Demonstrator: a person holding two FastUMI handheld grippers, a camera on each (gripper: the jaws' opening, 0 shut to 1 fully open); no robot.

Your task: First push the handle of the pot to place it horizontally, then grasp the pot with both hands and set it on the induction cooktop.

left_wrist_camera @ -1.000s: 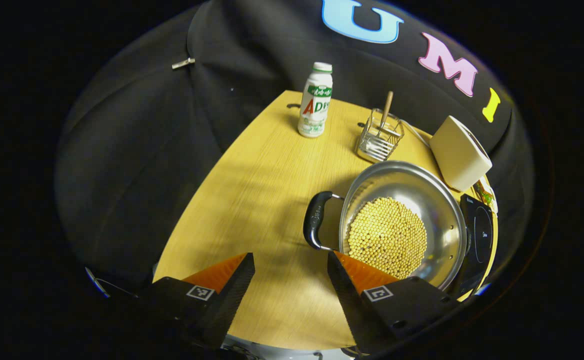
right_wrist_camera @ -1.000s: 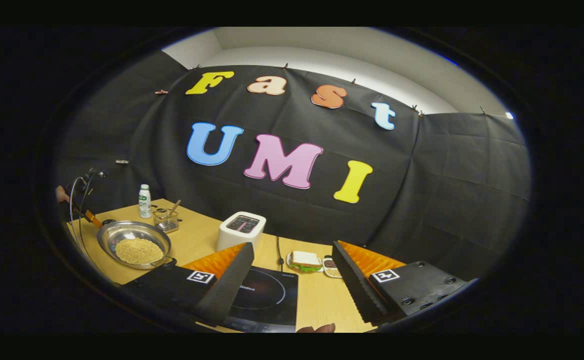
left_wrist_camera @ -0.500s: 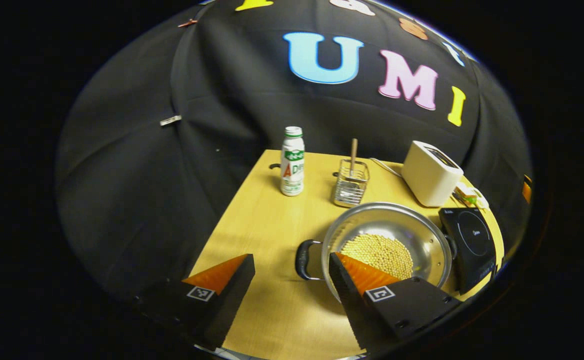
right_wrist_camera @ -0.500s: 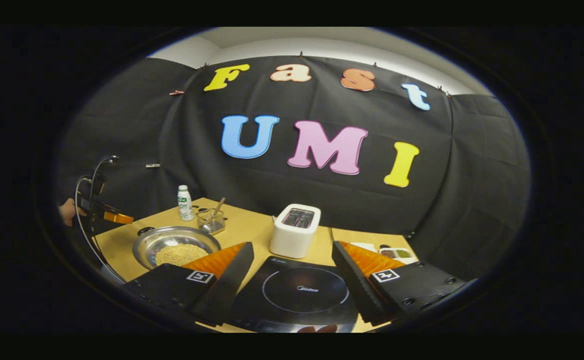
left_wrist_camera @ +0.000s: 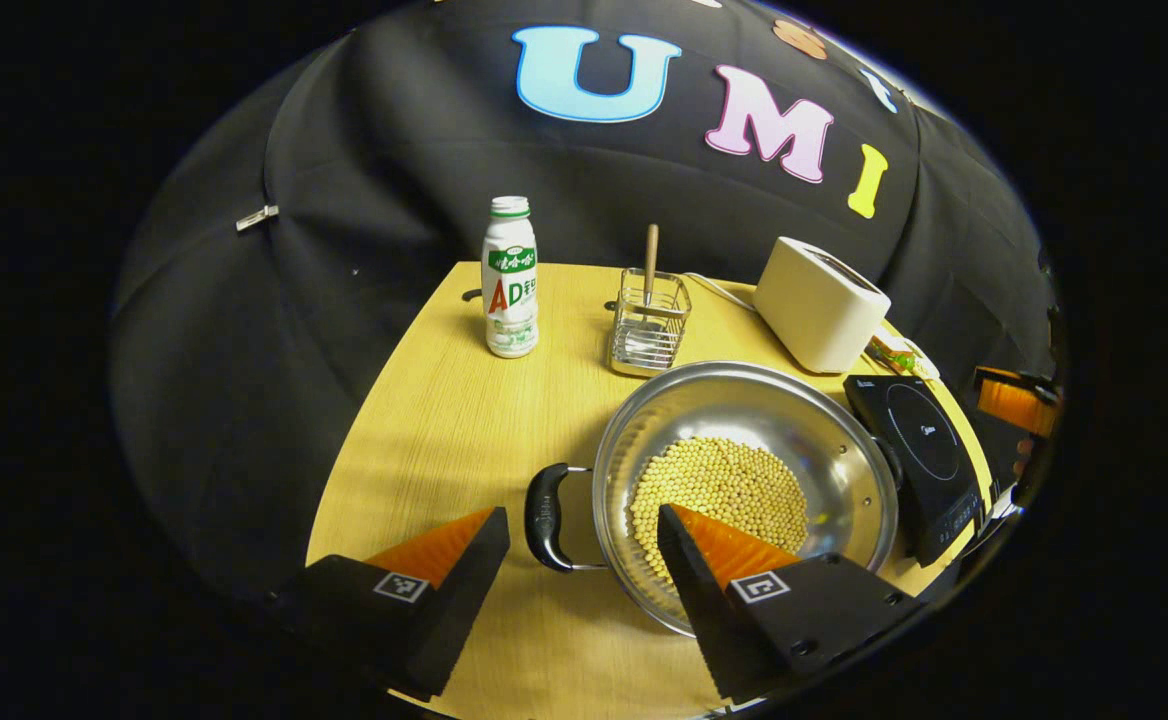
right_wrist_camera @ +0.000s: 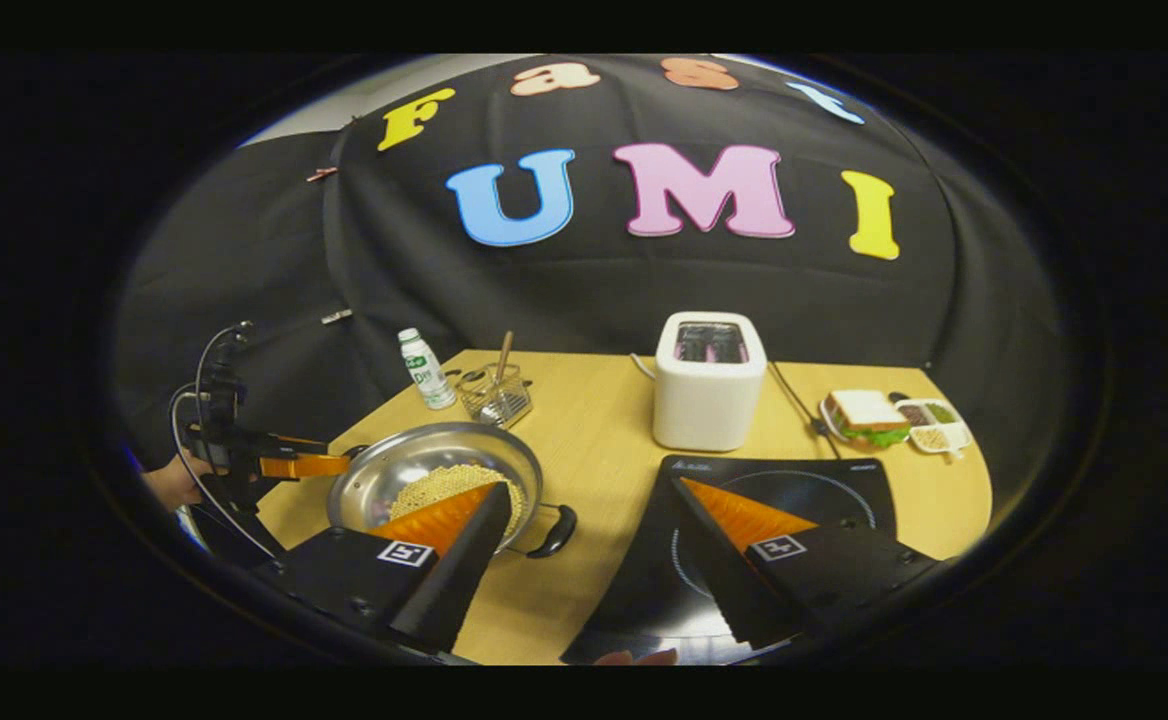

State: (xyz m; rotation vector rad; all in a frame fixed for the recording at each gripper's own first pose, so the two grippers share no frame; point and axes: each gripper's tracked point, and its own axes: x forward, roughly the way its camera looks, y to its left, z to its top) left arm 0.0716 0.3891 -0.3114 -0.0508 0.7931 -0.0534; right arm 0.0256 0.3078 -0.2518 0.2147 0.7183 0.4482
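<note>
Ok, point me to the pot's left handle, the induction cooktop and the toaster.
pot's left handle [left_wrist_camera: 544,515], left gripper view: on the black grip.
induction cooktop [right_wrist_camera: 824,485], right gripper view: on the bare glass top.
toaster [right_wrist_camera: 709,400], right gripper view: on its front wall.

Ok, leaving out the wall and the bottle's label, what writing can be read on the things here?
Cooktop: small brand mark at its back edge, too small to read.
Pot handle: faint mark, too blurred to read.
Left claw, right claw: square coded tags, no words.
</note>
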